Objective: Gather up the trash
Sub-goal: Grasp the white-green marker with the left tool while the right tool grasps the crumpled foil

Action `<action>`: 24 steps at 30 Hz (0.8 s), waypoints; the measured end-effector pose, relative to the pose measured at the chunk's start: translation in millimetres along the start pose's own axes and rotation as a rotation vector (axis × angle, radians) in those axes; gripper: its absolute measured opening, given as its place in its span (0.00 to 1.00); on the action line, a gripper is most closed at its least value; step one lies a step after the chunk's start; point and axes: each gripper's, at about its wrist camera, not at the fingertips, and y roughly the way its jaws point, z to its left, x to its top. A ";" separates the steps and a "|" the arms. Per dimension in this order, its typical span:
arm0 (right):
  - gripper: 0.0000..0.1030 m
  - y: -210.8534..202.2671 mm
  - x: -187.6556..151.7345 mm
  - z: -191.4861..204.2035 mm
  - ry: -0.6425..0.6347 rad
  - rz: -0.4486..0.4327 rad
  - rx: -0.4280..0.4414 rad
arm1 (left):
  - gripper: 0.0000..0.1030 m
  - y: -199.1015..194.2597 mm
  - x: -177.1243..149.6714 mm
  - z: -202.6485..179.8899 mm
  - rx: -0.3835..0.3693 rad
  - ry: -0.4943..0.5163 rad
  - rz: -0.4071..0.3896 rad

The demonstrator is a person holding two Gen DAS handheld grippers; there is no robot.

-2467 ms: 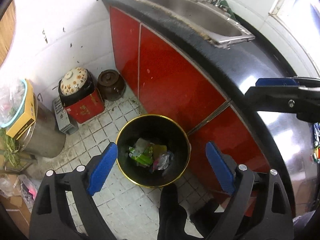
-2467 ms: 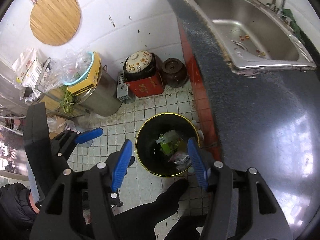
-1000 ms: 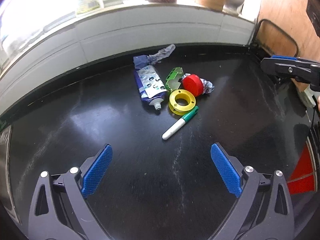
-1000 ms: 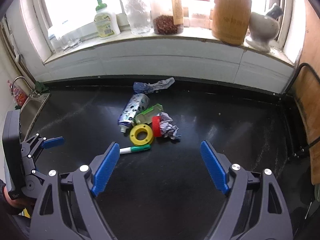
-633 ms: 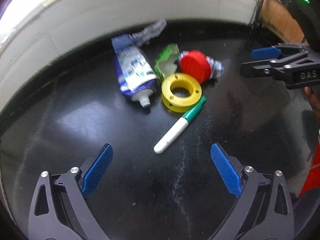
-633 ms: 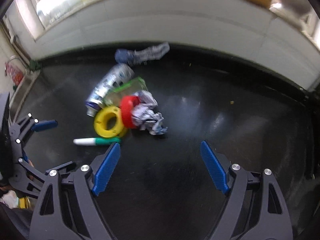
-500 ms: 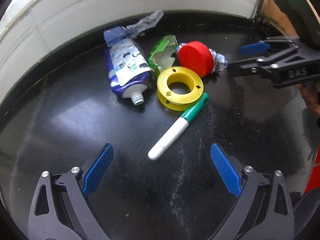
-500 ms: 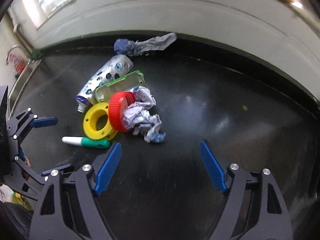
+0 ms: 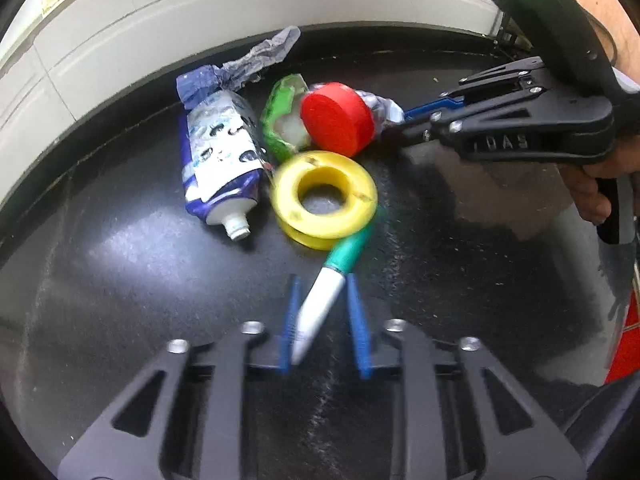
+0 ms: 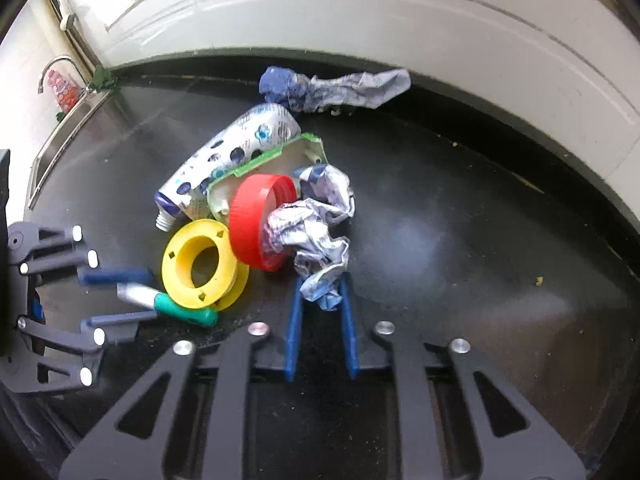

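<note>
A small pile of trash lies on the black counter [image 9: 120, 280]. It holds a white marker with a green cap [image 9: 320, 304], a yellow spool [image 9: 292, 208], a red lid [image 9: 336, 118], a squeezed blue-and-white tube [image 9: 220, 160], a green carton scrap [image 9: 280, 120] and a crumpled paper wad [image 10: 312, 232]. My left gripper [image 9: 320, 280] straddles the marker's white end; its jaws are closing, with a gap still showing at the right pad. My right gripper [image 10: 320, 276] is shut on the wad's lower tip, beside the red lid [image 10: 256, 224].
A twisted blue wrapper [image 10: 340, 88] lies behind the pile, near the white tiled wall [image 10: 360, 20]. A sink [image 10: 60, 128] is at the counter's far left. A person's hand [image 9: 592, 188] holds the right gripper [image 9: 400, 124]. Red cabinet front [image 9: 628, 340] shows past the counter's edge.
Both grippers came down close to the pile. The left jaws went from wide open to narrow around the marker. The right jaws shut on the paper wad.
</note>
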 end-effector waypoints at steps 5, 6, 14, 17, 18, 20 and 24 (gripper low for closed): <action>0.12 -27.3 -1.8 0.8 0.058 -0.040 -0.018 | 0.12 -16.4 -3.9 -5.9 0.015 0.012 -0.021; 0.12 -34.9 -2.0 0.7 0.065 -0.050 -0.027 | 0.12 -21.3 -4.5 -7.3 0.018 0.014 -0.029; 0.12 -102.1 -22.0 11.9 0.121 -0.123 -0.077 | 0.12 -68.1 -17.4 -12.2 0.040 -0.024 -0.090; 0.12 -117.0 -33.5 23.2 0.138 -0.141 -0.092 | 0.12 -85.9 -27.1 -11.9 0.043 -0.039 -0.113; 0.12 -119.3 -34.8 25.5 0.143 -0.143 -0.094 | 0.12 -90.7 -30.0 -11.1 0.046 -0.043 -0.120; 0.12 -127.6 -42.9 33.3 0.158 -0.151 -0.099 | 0.12 -96.7 -34.6 -8.9 0.053 -0.046 -0.127; 0.12 -134.7 -49.6 45.5 0.170 -0.161 -0.104 | 0.12 -106.7 -38.2 -4.8 0.068 -0.053 -0.143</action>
